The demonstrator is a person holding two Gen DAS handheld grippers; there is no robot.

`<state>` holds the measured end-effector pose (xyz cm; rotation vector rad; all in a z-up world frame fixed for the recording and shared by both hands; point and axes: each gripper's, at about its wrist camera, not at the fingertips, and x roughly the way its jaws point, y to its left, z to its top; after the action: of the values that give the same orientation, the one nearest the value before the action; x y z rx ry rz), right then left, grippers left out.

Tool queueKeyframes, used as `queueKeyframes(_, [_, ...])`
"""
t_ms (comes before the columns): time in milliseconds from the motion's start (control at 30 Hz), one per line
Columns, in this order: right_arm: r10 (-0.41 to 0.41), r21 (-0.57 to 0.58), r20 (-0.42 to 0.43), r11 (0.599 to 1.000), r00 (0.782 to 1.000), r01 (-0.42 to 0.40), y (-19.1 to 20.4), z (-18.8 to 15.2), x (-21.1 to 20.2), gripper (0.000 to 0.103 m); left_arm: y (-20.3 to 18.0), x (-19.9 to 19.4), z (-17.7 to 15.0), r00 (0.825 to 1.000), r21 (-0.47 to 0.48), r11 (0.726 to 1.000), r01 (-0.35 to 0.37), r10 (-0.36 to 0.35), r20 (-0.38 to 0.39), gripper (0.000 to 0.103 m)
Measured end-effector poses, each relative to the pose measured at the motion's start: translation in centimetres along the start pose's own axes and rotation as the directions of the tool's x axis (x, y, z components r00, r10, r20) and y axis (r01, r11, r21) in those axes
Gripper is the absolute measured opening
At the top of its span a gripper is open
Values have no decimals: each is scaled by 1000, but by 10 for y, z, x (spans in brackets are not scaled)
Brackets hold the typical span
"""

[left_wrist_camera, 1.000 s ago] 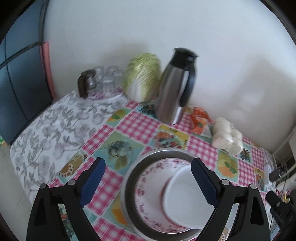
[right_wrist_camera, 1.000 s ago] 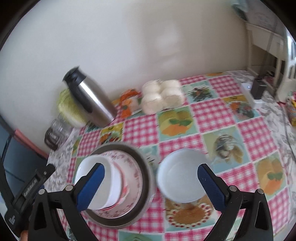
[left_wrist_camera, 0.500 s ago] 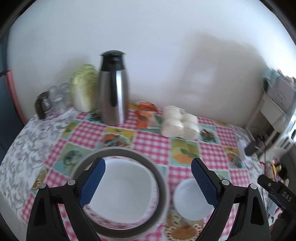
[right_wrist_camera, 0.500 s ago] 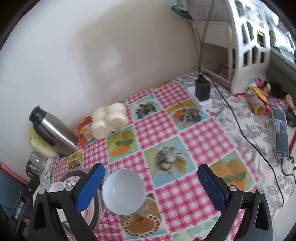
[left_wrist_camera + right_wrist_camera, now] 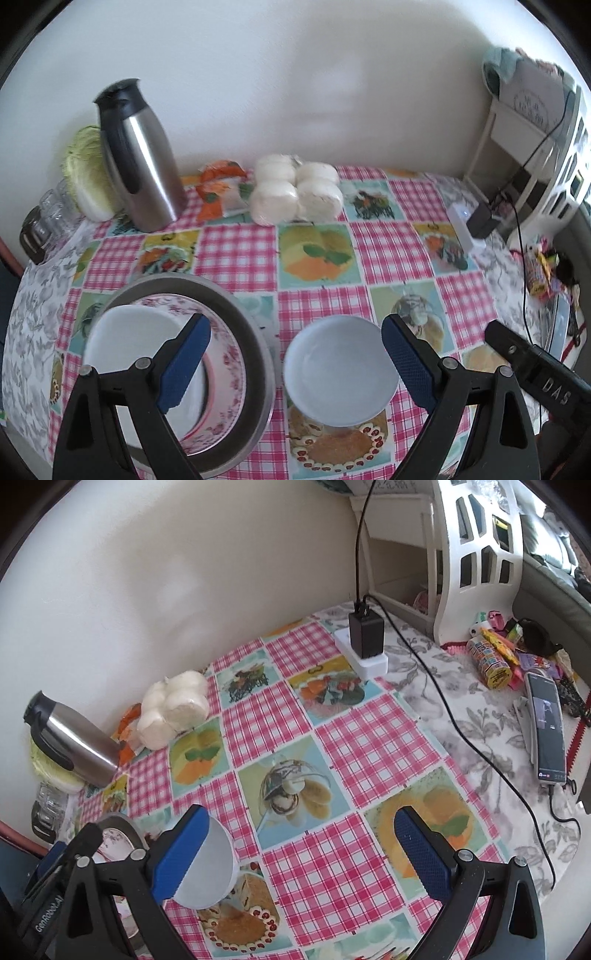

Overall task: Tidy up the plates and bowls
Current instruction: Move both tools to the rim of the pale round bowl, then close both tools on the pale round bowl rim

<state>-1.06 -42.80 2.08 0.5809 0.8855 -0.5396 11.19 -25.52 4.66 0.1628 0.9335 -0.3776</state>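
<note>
Resting between wide-open left gripper (image 5: pixel 291 363) jaws: empty round bowl (image 5: pixel 341 371); beside: metal basin (image 5: pixel 255 354) holding floral plate (image 5: pixel 231 354), square bowl (image 5: pixel 136 341). Right gripper (image 5: pixel 301 853) open, empty.

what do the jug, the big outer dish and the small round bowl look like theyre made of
Jug: brushed steel body with soft streaked reflections, black lid and handle, probably plastic.
Outer dish: grey metal, dull sheen on its rim.
Small round bowl: plain white, smooth and glossy; ceramic or melamine, can't tell which.

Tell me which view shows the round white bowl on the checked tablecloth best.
The left wrist view: the round white bowl sits whole between the open left gripper fingers. The right wrist view catches only part of it behind a blue pad.
</note>
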Motion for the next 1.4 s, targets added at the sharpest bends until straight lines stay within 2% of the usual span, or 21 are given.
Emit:
queueKeyframes(267, [1, -19, -107, 1000, 994, -3, 7, -9, 36, 101, -2, 33, 1, 997, -12, 1000, 8, -9, -70, 92])
queueKeyframes(400, [6, -31, -133, 999, 991, -10, 11, -11, 45, 101, -1, 45, 2, 995, -23, 999, 29, -31, -90, 84])
queueKeyframes(533, [8, -41, -156, 999, 988, -14, 17, -14, 53, 96, 1, 59, 1, 992, -39, 998, 52, -57, -116, 81])
queueKeyframes(667, [14, -49, -184, 999, 983, -23, 22, -17, 62, 88, -2, 64, 1, 991, -23, 999, 49, -52, -121, 78])
queueKeyframes(833, [28, -73, -203, 996, 979, -43, 32, -20, 68, 78, -5, 69, 0, 987, -17, 996, 83, -84, -137, 73])
queueKeyframes(1000, [26, -87, -225, 995, 974, -47, 39, -24, 76, 54, -3, 74, -3, 983, -29, 995, 93, -97, -154, 72])
queueKeyframes(1033, [36, -81, -221, 995, 975, -56, 39, -24, 76, 52, -3, 75, -3, 983, -29, 995, 95, -99, -158, 72])
queueKeyframes(1200, [56, -83, -211, 994, 976, -75, 43, -24, 75, 42, -6, 80, -5, 978, -21, 994, 107, -109, -177, 66])
queueKeyframes(1400, [99, -77, -247, 990, 964, -122, 48, -28, 81, 40, -3, 82, -5, 977, -31, 994, 102, -106, -182, 66])
